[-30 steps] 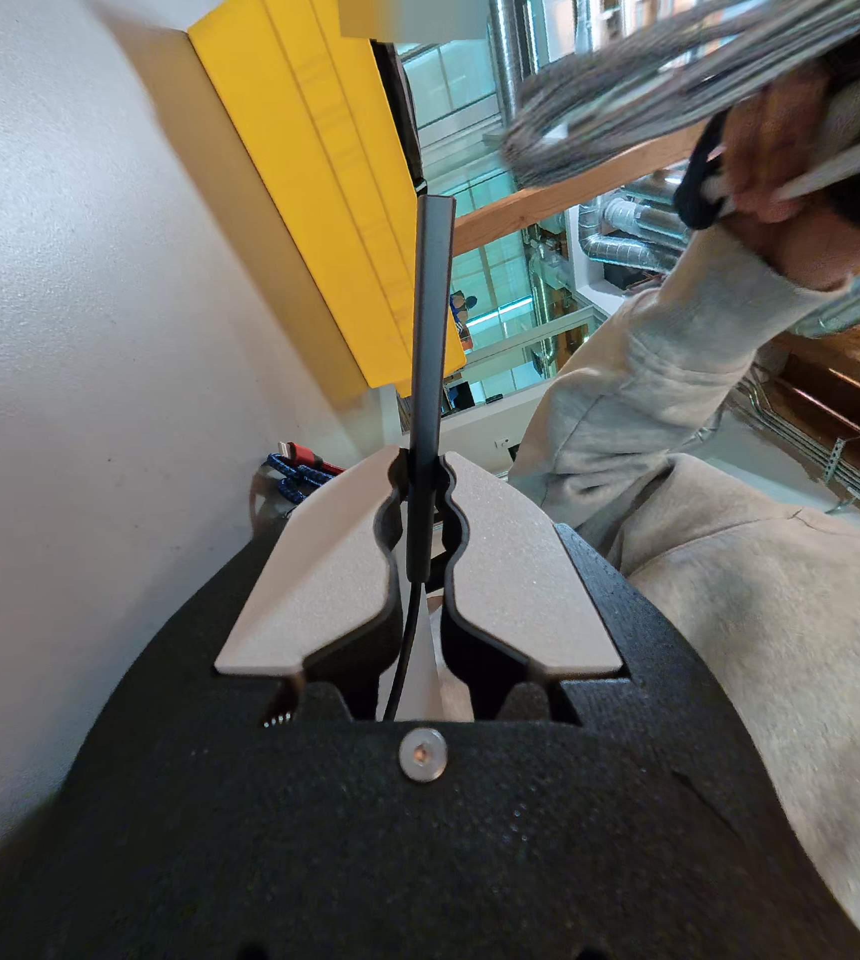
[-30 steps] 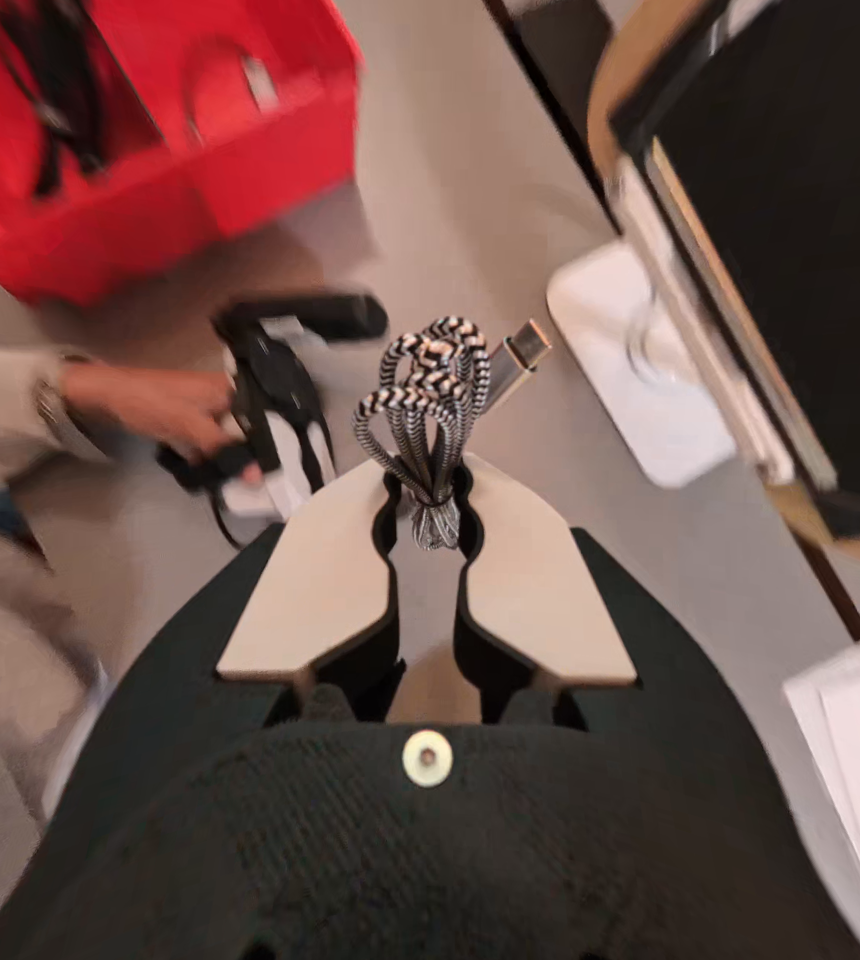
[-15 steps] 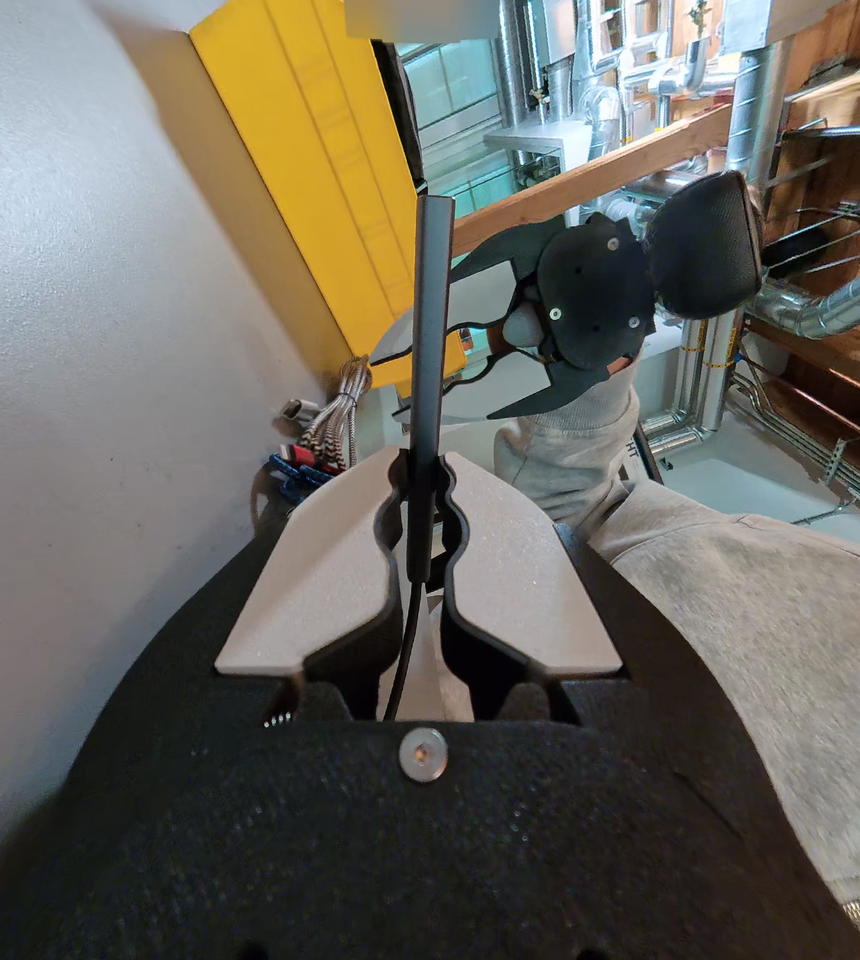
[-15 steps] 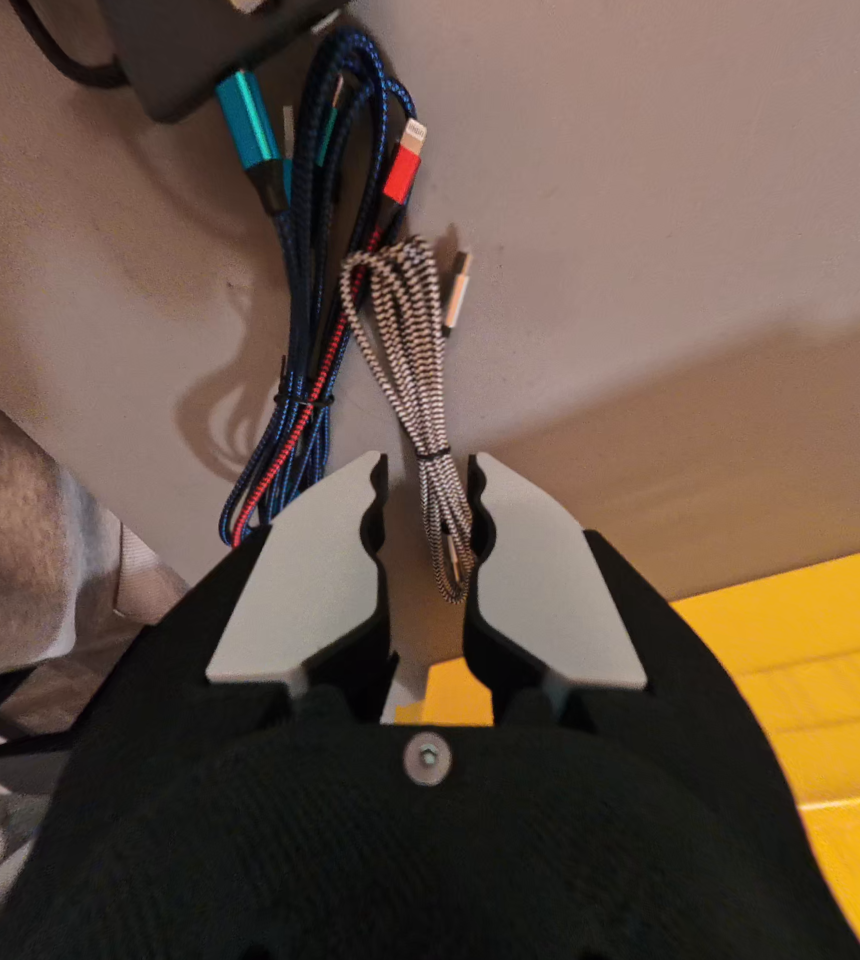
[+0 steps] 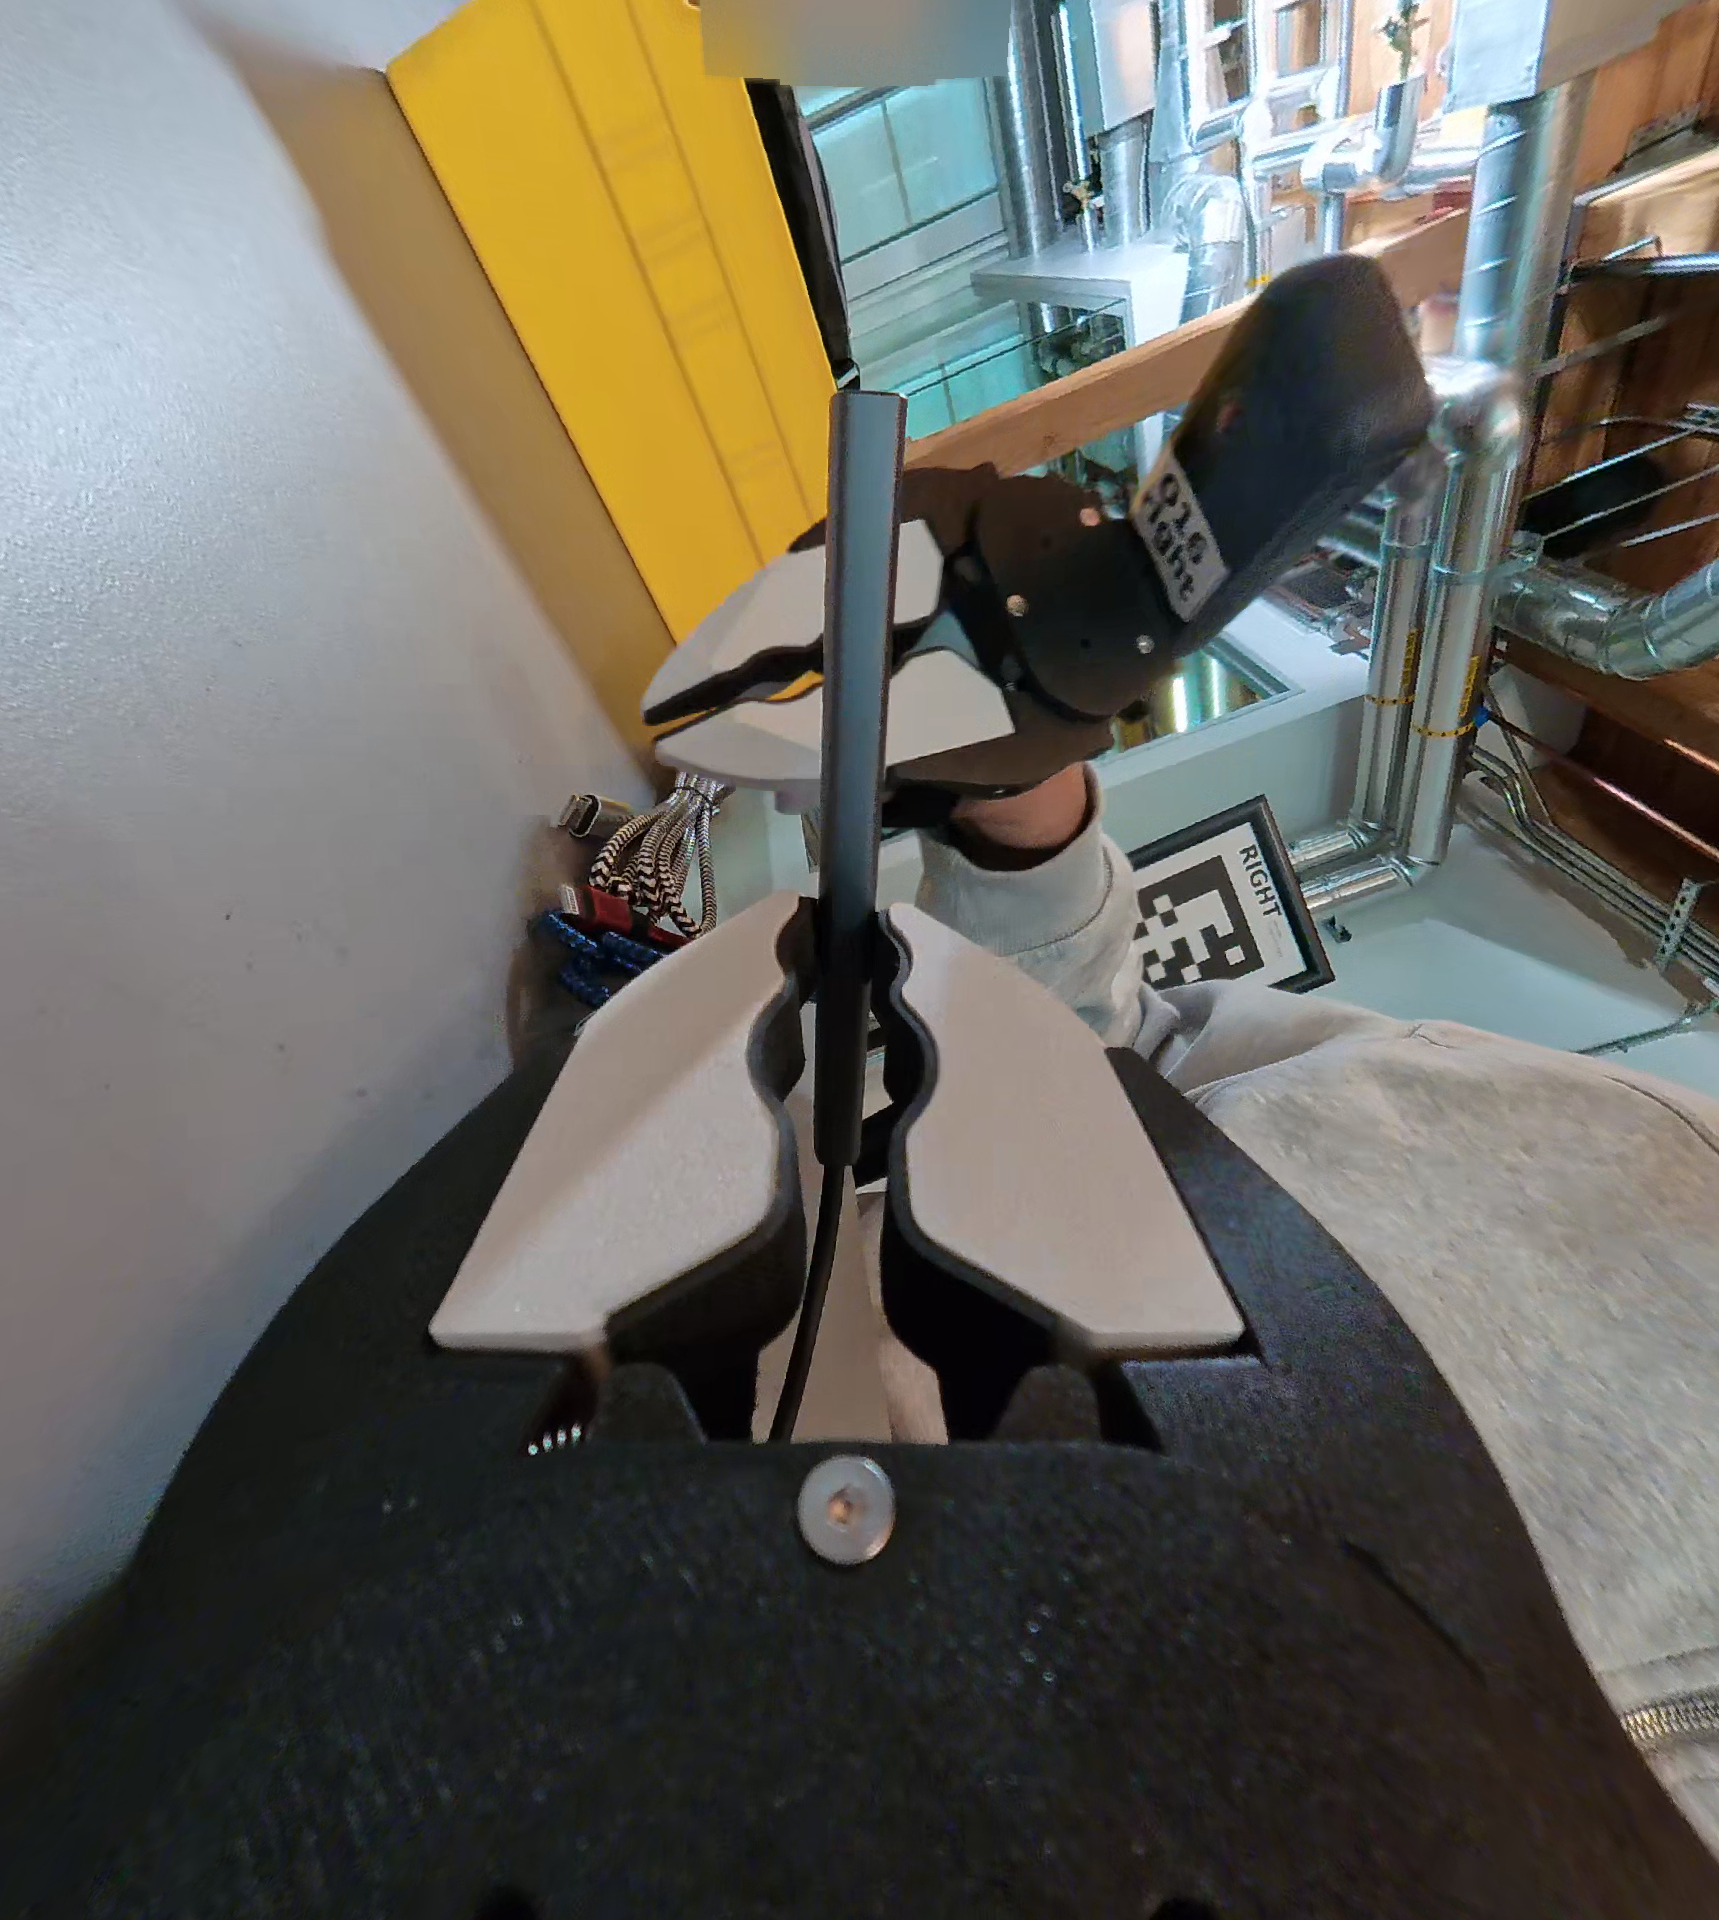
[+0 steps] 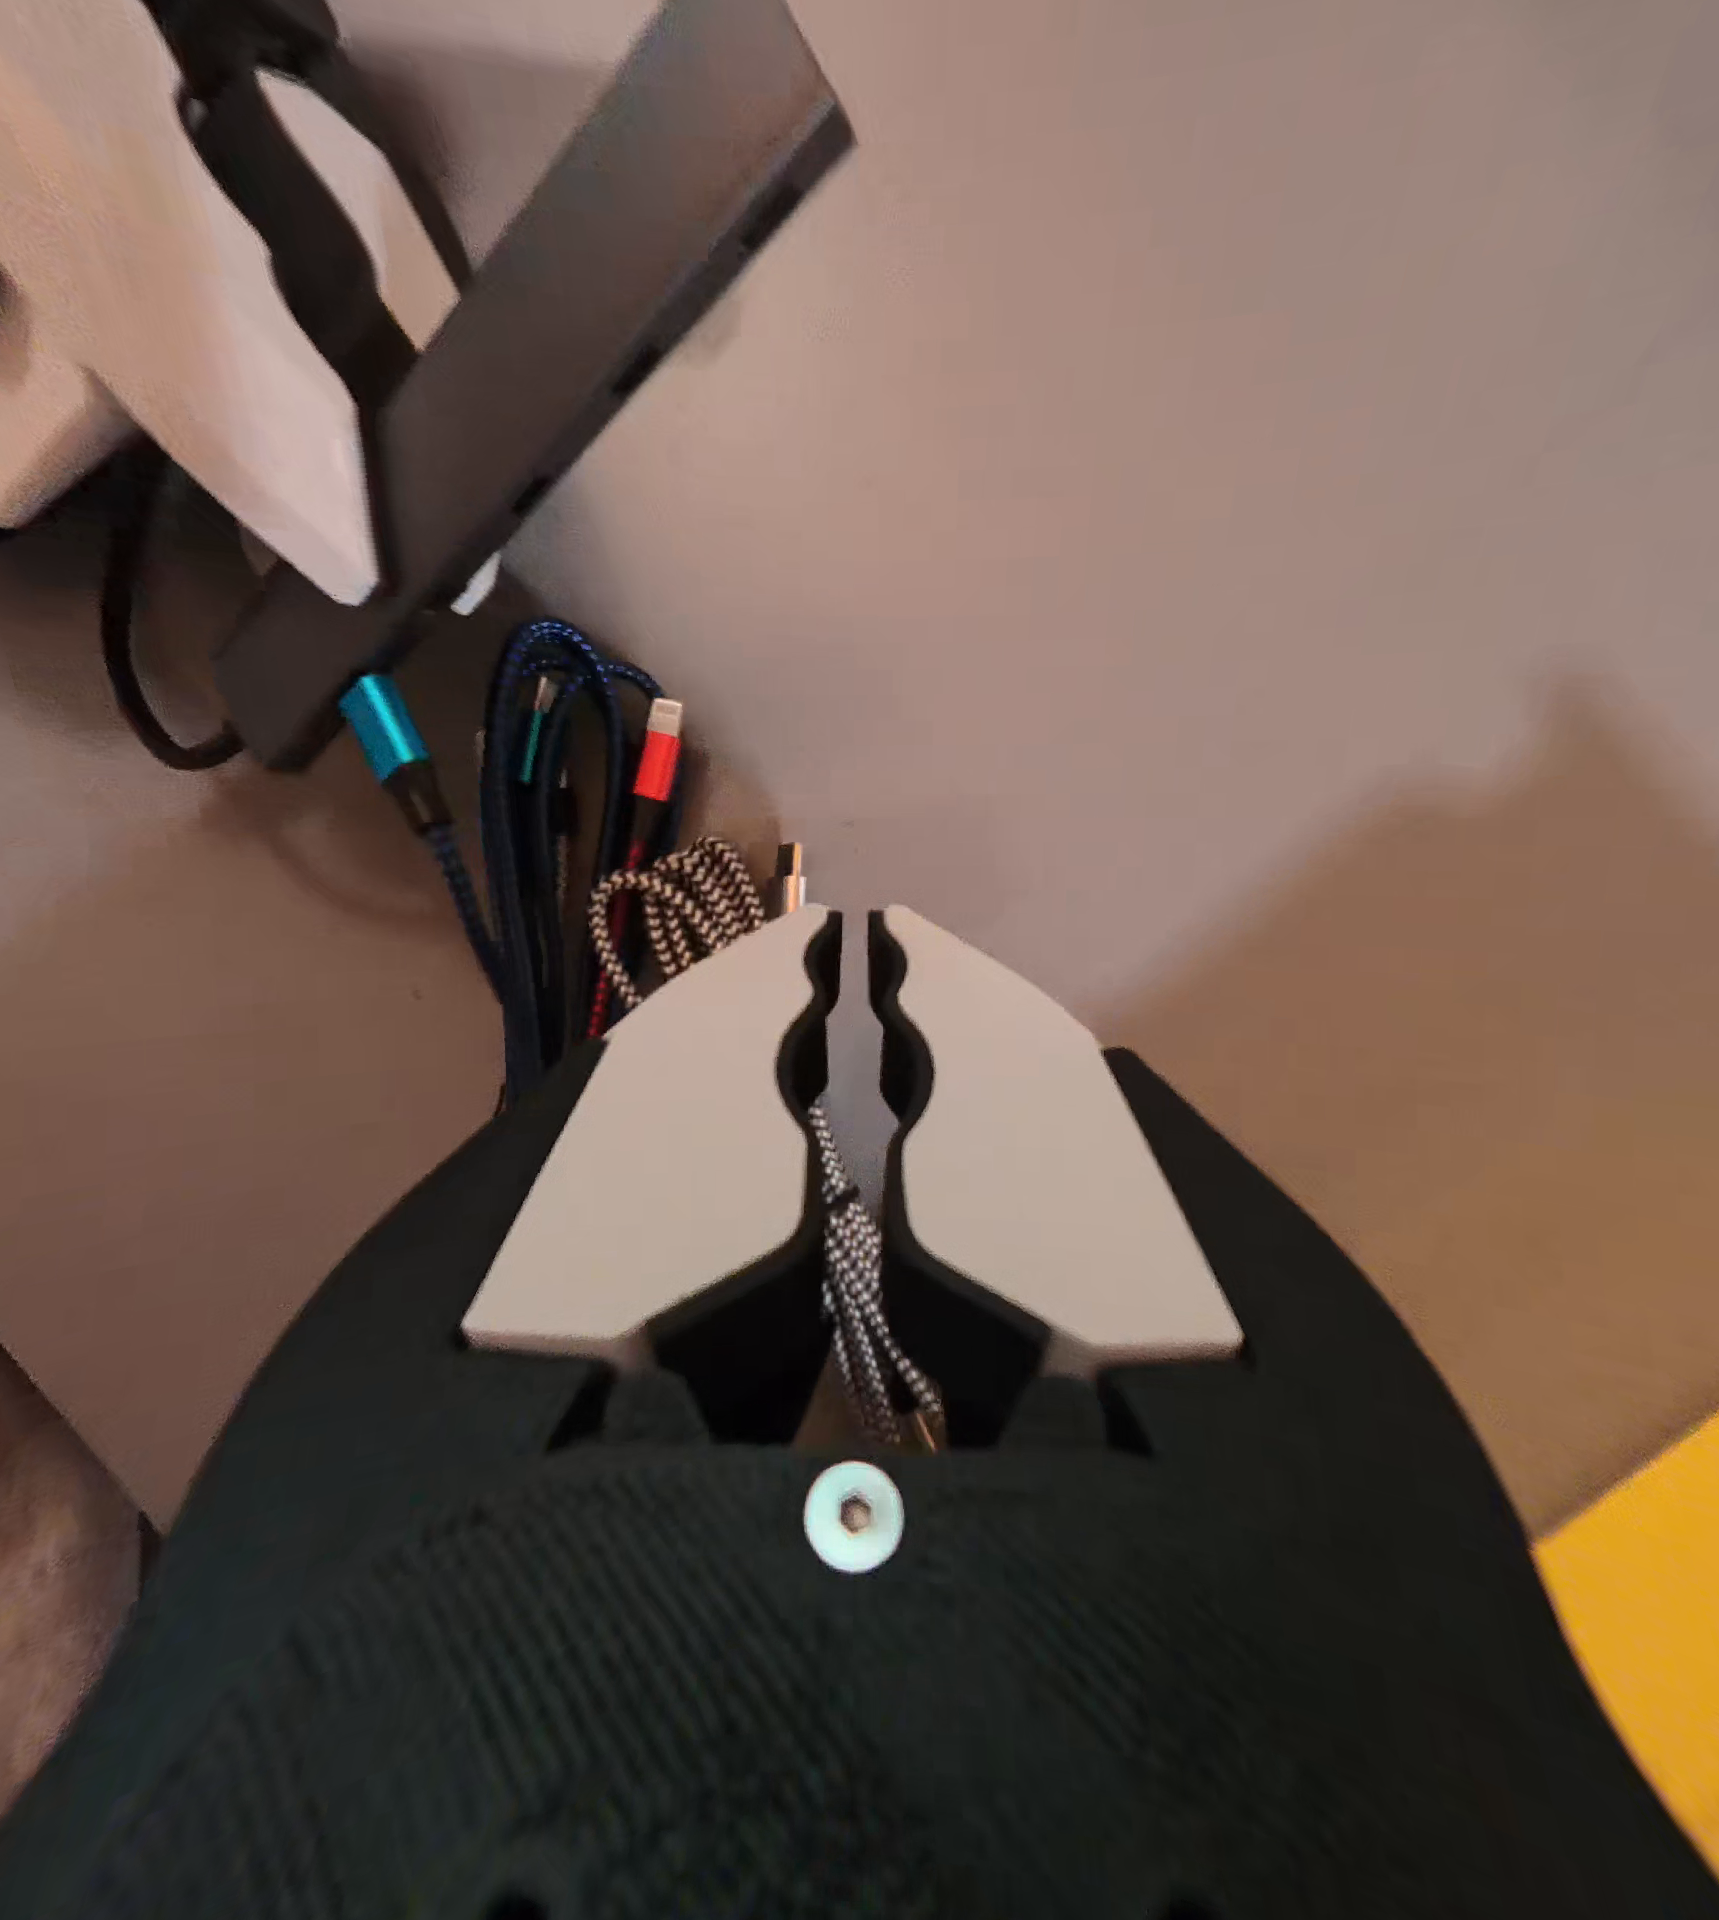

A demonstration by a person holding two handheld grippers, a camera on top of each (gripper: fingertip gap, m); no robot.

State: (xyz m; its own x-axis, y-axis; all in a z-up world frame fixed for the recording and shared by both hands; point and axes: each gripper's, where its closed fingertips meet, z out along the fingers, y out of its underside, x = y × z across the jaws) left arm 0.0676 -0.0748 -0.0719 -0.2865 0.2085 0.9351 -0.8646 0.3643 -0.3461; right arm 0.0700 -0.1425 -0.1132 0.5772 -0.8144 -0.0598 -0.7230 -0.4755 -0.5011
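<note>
Left wrist view: the left gripper is clamped on a flat dark grey hub, seen edge-on, which stands straight out from between the fingertips; its thin black lead runs back down between the fingers. Beyond the hub, the right gripper hangs with its fingers nearly together, held by a person in a grey sleeve. Just under it, on the pale table, lie a black-and-white braided cable bundle and a blue braided cable bundle with a red plug. A yellow panel stands farther ahead on the left.

Right wrist view: the right gripper has its tips drawn almost together with a narrow slit left, pinching nothing. The black-and-white braided cable bundle lies on the table under it, its loops showing just left of the tips and its tail visible through the gap between the fingers. Left of that lies the blue braided cable bundle, its teal plug meeting the hub, which the left gripper grips up to the left.
</note>
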